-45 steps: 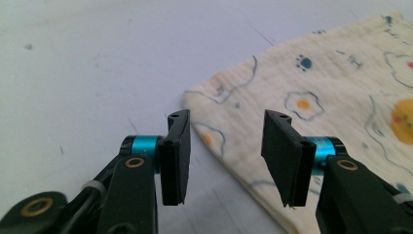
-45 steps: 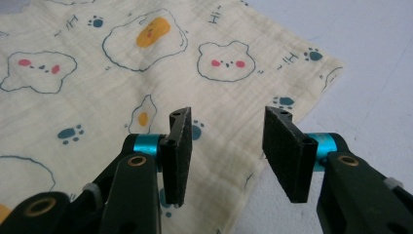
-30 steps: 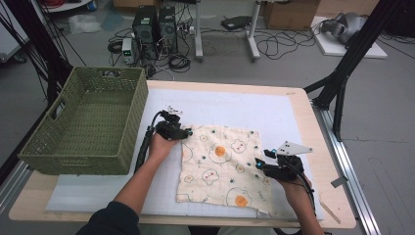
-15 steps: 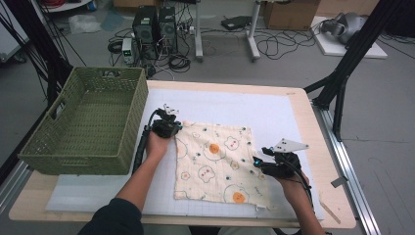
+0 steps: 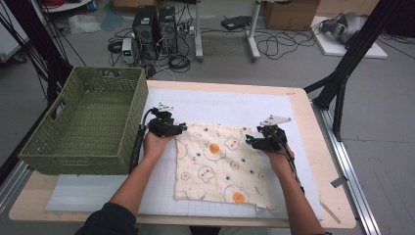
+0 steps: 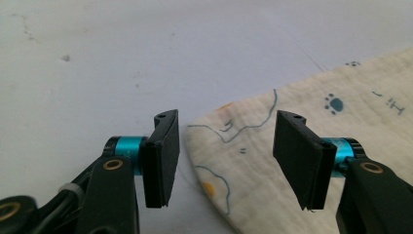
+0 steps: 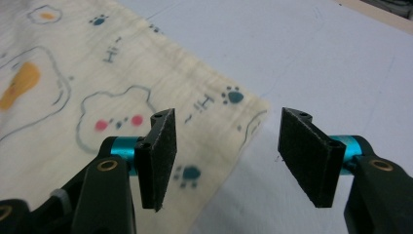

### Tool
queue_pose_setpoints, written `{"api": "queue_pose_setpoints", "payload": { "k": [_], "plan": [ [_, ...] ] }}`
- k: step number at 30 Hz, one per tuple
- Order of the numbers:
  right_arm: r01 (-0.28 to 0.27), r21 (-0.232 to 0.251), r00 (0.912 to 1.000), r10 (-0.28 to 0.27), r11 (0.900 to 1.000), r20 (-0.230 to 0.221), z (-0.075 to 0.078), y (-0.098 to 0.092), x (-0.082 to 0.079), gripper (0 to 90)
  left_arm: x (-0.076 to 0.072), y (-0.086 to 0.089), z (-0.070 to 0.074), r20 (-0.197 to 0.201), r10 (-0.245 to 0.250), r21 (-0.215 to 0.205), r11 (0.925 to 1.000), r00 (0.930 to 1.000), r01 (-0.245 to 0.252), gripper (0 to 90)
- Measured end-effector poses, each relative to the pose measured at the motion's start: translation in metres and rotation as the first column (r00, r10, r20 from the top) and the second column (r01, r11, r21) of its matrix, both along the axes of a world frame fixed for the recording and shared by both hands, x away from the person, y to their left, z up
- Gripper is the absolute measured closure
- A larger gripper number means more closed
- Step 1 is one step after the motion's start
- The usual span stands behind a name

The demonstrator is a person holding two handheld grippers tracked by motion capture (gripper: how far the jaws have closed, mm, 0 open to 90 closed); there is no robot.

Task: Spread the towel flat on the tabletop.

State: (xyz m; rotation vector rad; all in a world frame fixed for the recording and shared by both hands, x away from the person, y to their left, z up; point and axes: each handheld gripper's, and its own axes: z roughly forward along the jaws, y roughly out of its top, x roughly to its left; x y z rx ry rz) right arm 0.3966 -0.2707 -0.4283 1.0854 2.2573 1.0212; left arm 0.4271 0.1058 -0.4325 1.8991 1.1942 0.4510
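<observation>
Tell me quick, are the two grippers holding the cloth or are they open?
Left gripper: open, jaws just opened, a corner of the cloth between them, not pinched.
Right gripper: open, jaws just widened over another cloth corner, holding nothing.

Two black handheld grippers are seen, the left gripper (image 5: pixel 182 128) and the right gripper (image 5: pixel 248 141), each topped by a grey three-cornered plate and trailed by a black cable. Flat black rectangular fingers (image 6: pixel 163 156) are carried on turquoise metal collars, with brass-coloured screws set in the black arms. A dark sleeve (image 5: pixel 108 221) is worn.
</observation>
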Motion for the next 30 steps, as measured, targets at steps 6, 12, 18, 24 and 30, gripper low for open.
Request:
{"api": "queue_pose_setpoints", "payload": {
  "k": [6,12,18,24,30],
  "plan": [
    [0.046,-0.037,0.9974,-0.048,0.998,-0.054,-0.014,0.014,0.027,47.5,-0.002,0.002,0.002,-0.007,0.001,0.008,1.0000,1.0000,-0.001,43.6],
    [0.021,-0.074,0.9996,-0.023,0.997,-0.018,-0.017,0.015,0.031,86.4,-0.004,0.007,-0.004,-0.021,0.020,0.015,0.9997,0.9996,-0.020,46.0],
    [0.190,-0.125,0.9811,-0.184,0.974,0.060,-0.015,0.008,0.032,75.3,-0.007,0.000,-0.013,-0.041,0.000,0.042,0.9991,0.9992,0.002,46.9],
    [0.176,-0.042,0.9832,-0.173,0.984,0.057,-0.002,0.000,0.023,60.1,-0.008,-0.017,-0.017,0.009,-0.026,0.085,0.9961,0.9996,0.025,55.6],
    [0.149,-0.015,0.9878,-0.149,0.989,0.046,0.005,-0.007,0.010,57.8,-0.008,-0.026,-0.017,0.077,-0.056,0.172,0.9841,0.9955,0.042,87.6]
  ]
}}
